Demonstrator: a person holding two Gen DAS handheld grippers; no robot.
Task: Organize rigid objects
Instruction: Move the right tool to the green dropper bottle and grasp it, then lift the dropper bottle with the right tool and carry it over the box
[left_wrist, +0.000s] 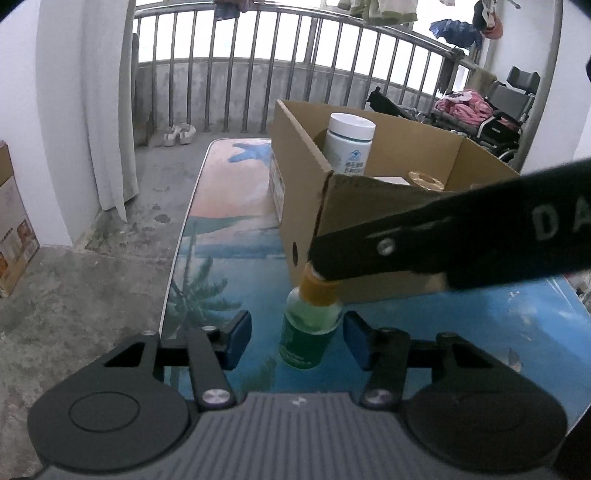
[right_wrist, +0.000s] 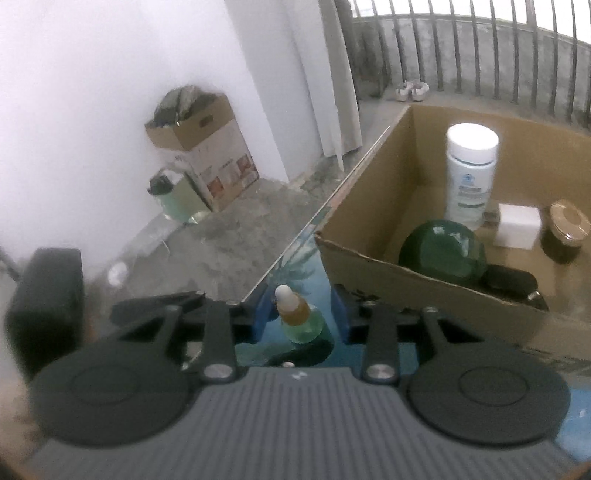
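A small green dropper bottle (left_wrist: 309, 332) with an orange collar stands on the blue picture-print table (left_wrist: 229, 229), just in front of the open cardboard box (left_wrist: 369, 236). My left gripper (left_wrist: 297, 343) is open, its blue pads either side of the bottle's body with gaps showing. In the right wrist view the same bottle (right_wrist: 300, 317) sits between the pads of my right gripper (right_wrist: 300, 314), which also stands open around it. One black right finger (left_wrist: 406, 247) reaches over the bottle's top. A white jar (right_wrist: 471, 166) stands in the box (right_wrist: 424, 284).
The box also holds a green round object (right_wrist: 443, 251), a small white box (right_wrist: 519, 225), a gold-lidded dark jar (right_wrist: 565, 232) and a black item (right_wrist: 509, 284). The table's left edge (left_wrist: 177, 258) drops to concrete floor. Another carton (right_wrist: 207, 158) stands by the wall.
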